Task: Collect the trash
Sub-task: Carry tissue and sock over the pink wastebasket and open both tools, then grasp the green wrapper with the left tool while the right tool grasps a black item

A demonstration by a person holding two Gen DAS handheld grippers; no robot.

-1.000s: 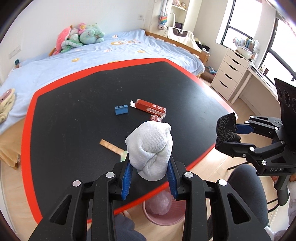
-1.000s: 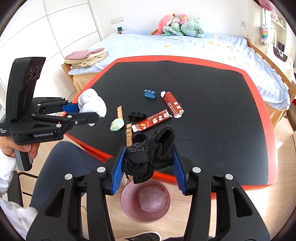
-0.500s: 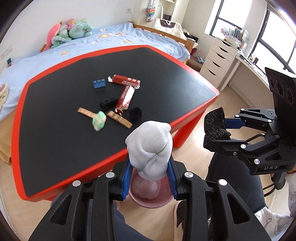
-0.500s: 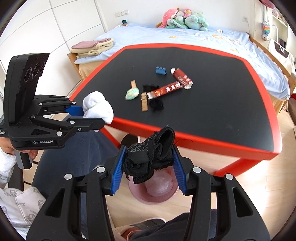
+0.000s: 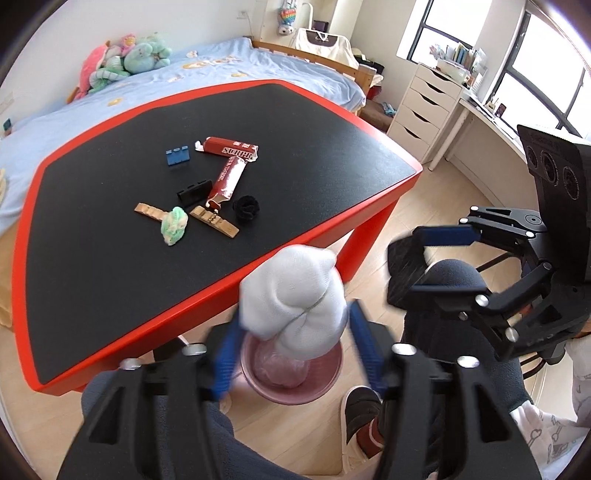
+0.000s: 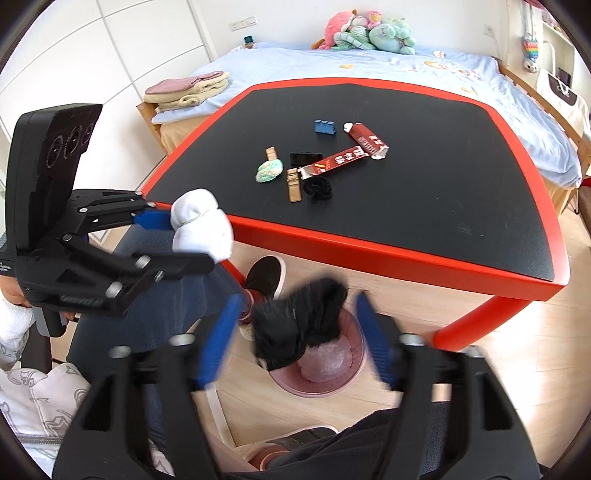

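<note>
Left gripper (image 5: 291, 354): my blue fingers (image 5: 225, 360) are spread wide and blurred. The white sock bundle (image 5: 295, 306) sits between them, touching the left pad at most, with a gap to the right one; whether it is gripped I cannot tell from this view. In the right wrist view the same bundle sits against the left gripper's blue pad.

Right gripper (image 6: 295, 339): my fingers (image 6: 218, 341) stand wide apart, and the black sock bundle (image 6: 299, 325) is between them with clear gaps on both sides, blurred, not clamped.

Directly below both bundles stands the pink bin (image 6: 354, 373) on the wooden floor (image 6: 498, 354), with a crumpled pinkish bag inside. It stands just in front of the desk's near edge, beside my shoe (image 5: 360, 406).

On the desk (image 5: 110, 277), black top with red border, lie a small black scrunchie (image 5: 246, 208), two tan wooden strips (image 5: 214, 220), a pale green wad (image 5: 174, 225), a black block (image 5: 194, 192), two red wrappers (image 5: 227, 181) meeting at an angle, and a blue block (image 5: 178, 157).

Beyond the desk is the bed (image 6: 406, 62) with stuffed toys (image 6: 369, 33) at its head. A white drawer unit (image 5: 424, 110) stands by the window.
</note>
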